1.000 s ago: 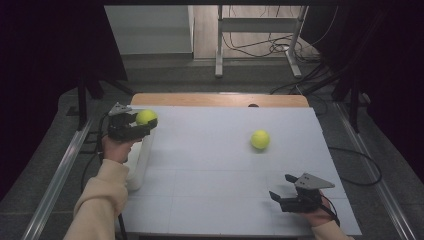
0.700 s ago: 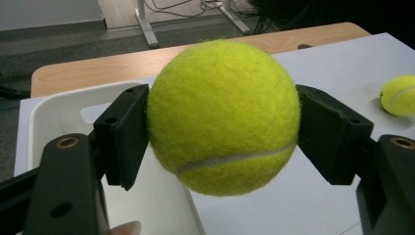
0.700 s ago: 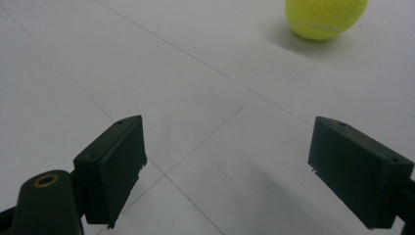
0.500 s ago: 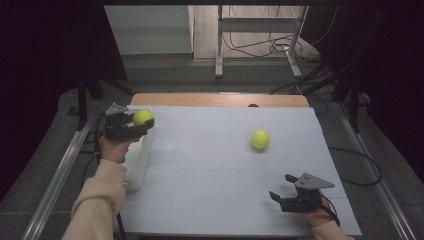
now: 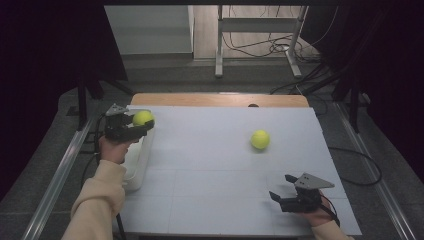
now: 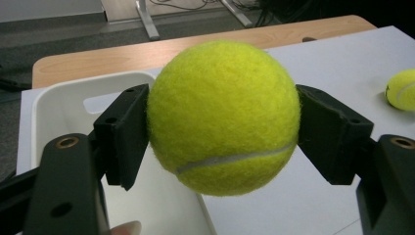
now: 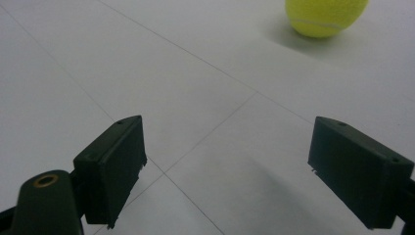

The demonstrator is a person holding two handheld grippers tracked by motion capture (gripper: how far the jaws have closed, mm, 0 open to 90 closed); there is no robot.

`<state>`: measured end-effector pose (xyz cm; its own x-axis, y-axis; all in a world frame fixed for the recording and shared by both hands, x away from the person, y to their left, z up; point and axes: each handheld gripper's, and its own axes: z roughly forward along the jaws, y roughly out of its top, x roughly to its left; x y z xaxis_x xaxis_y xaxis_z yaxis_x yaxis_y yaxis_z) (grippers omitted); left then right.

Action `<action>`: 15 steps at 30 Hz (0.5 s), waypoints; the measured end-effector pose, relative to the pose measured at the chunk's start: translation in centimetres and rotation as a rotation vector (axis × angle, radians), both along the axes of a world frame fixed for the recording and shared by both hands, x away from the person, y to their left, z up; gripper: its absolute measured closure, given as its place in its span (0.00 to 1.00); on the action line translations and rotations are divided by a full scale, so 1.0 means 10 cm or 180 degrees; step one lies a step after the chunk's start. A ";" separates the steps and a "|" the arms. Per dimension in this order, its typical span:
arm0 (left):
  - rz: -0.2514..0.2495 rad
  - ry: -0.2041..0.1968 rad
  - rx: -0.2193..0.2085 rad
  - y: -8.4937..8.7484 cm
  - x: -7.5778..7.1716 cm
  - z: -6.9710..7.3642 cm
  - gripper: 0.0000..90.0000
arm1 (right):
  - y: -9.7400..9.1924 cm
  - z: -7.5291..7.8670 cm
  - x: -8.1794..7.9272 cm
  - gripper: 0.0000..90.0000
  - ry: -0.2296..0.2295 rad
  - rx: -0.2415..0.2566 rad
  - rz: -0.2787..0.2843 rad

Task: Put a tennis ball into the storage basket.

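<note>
- Here, the left gripper (image 5: 131, 126) has its two flat black jaws pressed on a fuzzy yellow tennis ball (image 5: 142, 118).
- Up close in the left gripper view, this held ball (image 6: 223, 117) is round and hairy, with a thin grey line curving across it.
- The held ball is up in the air, just above the far end of the white tub (image 5: 136, 165).
- The tub is smooth plastic, long with round corners, and it has a slot cut into its end wall (image 6: 100, 104).
- The tub sits on the left edge of the tabletop (image 5: 210, 200), which is a flat pale sheet marked with thin lines like big squares.
- A second fuzzy yellow ball (image 5: 260, 139) lies on the tabletop, well apart from the tub, off to its right.
- The right gripper (image 5: 281, 197) is also far from the tub, low by the near right corner of the tabletop.
- Its blocky black jaws stand wide apart with nothing between them.
- In the right gripper view, the second ball (image 7: 325, 16) lies further off, past the open jaws.
- A strip of bare brown wood (image 5: 200, 99) shows beyond the tub, at the back.
</note>
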<state>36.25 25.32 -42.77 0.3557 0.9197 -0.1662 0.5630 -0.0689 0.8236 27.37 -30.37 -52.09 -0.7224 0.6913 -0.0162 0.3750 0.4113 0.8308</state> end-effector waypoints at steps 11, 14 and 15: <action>-0.0041 0.0074 0.0065 -0.01 0.00 -0.05 0.29 | 0.00 -0.01 0.00 0.16 0.0012 -0.0013 0.0004; -0.0042 0.0089 0.0068 -0.01 0.00 -0.07 0.29 | 0.00 -0.01 0.00 0.16 0.0012 -0.0022 0.0004; -0.0048 0.0095 0.0072 0.00 0.00 -0.08 0.29 | 0.00 -0.01 0.00 0.16 0.0011 -0.0023 0.0004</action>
